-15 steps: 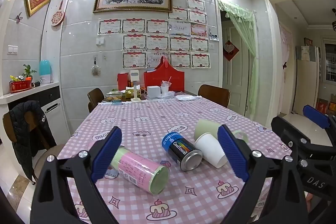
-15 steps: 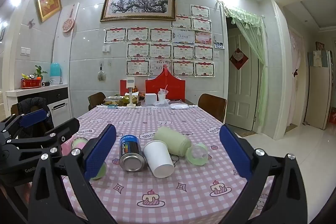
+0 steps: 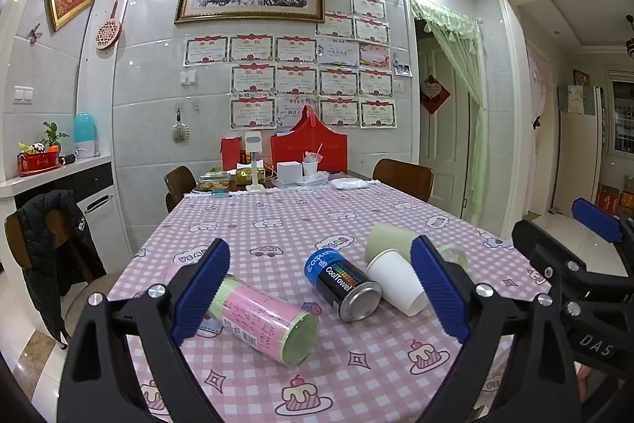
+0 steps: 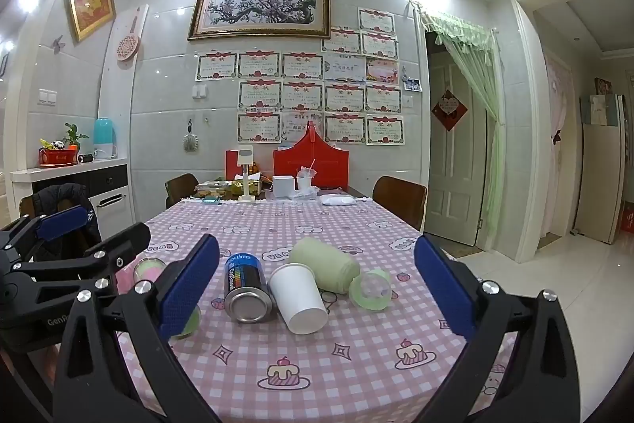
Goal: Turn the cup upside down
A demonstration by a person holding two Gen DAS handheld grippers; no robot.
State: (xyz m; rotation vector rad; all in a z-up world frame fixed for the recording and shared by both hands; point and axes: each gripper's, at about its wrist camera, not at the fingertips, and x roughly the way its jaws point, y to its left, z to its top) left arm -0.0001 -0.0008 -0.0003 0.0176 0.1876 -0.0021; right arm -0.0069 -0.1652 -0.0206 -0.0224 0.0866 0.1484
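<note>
Our black plastic left gripper (image 3: 320,290) carries ribbed blue rubber pads (image 3: 200,290) and silver screws (image 3: 157,291). Our matching black right gripper (image 4: 317,286) shows white "DAS" lettering (image 3: 595,345) at lower right.

The left gripper (image 3: 321,294) hangs with its blue-padded jaws spread wide and nothing between them. The right gripper (image 4: 317,290) hangs just to its right, jaws equally wide and holding nothing. Both point toward the far end of the scene, side by side.
</note>
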